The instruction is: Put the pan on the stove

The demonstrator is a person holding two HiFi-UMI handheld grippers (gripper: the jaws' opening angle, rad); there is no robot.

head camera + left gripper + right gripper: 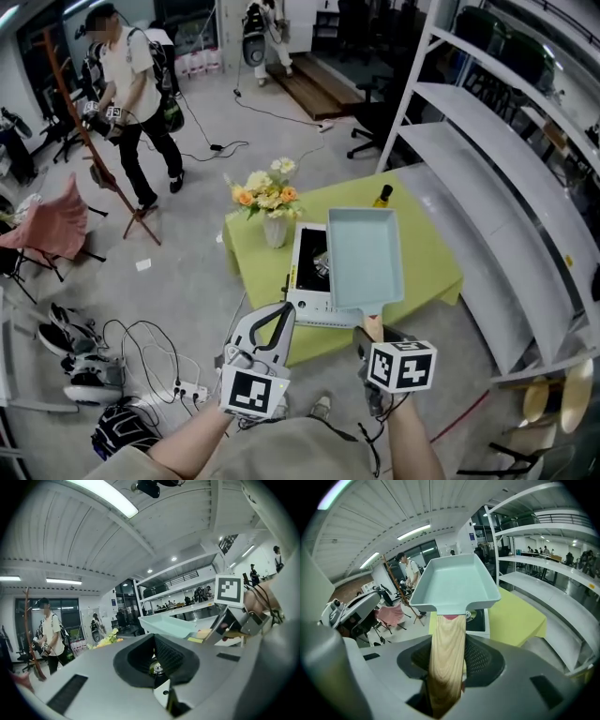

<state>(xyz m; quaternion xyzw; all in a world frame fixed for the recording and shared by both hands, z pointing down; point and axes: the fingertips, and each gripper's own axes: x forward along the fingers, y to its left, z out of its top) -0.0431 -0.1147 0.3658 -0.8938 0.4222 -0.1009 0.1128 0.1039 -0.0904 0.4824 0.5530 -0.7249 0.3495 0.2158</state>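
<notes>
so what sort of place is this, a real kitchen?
Probably not a kitchen: it looks like an open lab or studio staged for recording. A portable stove sits on a small green-clothed table, metal shelving stands beside it, and cables trail across the floor.

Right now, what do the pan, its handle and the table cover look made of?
Pan: pale teal, even matte coat; probably coated or enamelled metal, though the look leaves it open.
Handle: light wood, clear grain lines, low sheen.
Table cover: yellow-green cloth, seemingly; it hangs over the table's edges.
</notes>
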